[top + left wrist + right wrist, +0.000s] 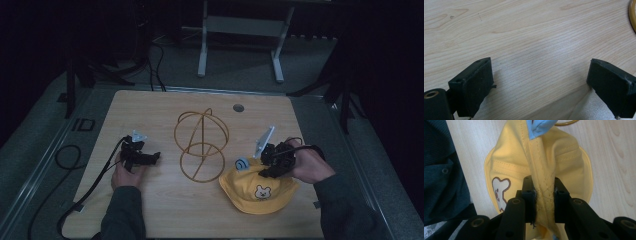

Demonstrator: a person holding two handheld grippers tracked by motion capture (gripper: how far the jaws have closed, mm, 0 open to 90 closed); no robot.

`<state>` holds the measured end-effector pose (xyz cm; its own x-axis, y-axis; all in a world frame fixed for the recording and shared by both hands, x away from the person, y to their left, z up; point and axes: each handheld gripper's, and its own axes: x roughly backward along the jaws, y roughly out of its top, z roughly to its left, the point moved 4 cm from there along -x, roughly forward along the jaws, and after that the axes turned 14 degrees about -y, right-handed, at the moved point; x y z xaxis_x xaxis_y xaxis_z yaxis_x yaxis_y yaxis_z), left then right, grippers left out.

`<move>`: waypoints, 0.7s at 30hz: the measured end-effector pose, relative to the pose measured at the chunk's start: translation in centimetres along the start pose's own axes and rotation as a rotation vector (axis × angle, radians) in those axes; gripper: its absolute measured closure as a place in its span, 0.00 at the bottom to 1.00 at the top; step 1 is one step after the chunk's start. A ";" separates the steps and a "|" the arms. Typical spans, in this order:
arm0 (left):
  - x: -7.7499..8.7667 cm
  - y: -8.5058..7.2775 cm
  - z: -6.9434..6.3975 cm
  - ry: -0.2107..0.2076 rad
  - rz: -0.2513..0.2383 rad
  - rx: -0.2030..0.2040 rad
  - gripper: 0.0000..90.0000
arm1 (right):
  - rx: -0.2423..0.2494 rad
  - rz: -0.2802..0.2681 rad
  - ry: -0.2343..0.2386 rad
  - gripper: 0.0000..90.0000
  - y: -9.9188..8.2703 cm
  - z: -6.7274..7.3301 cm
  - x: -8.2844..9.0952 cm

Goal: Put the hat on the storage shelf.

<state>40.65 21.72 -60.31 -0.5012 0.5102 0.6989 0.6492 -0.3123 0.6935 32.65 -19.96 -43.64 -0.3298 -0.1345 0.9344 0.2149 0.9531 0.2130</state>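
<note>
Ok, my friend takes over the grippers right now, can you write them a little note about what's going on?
Right hand-held gripper: shut on a pinched fold of the yellow hat, which lies at the table's near right.
Left hand-held gripper: open, holding nothing, low over bare wood at the left.
Gold wire stand: upright mid-table, nothing on it.
Done: hat gripped.
Left, probably: lift the hat and set it on the stand.
</note>
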 end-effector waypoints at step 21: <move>0.2 -0.1 -0.1 0.013 -0.018 0.012 0.13 | -0.029 -0.053 -0.032 0.85 -0.9 -2.7 3.9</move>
<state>40.41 21.82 -60.25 -0.5199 0.5051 0.6889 0.6469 -0.2938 0.7037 33.70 -22.06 -39.42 -0.3709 -0.1754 0.9120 0.2227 0.9366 0.2707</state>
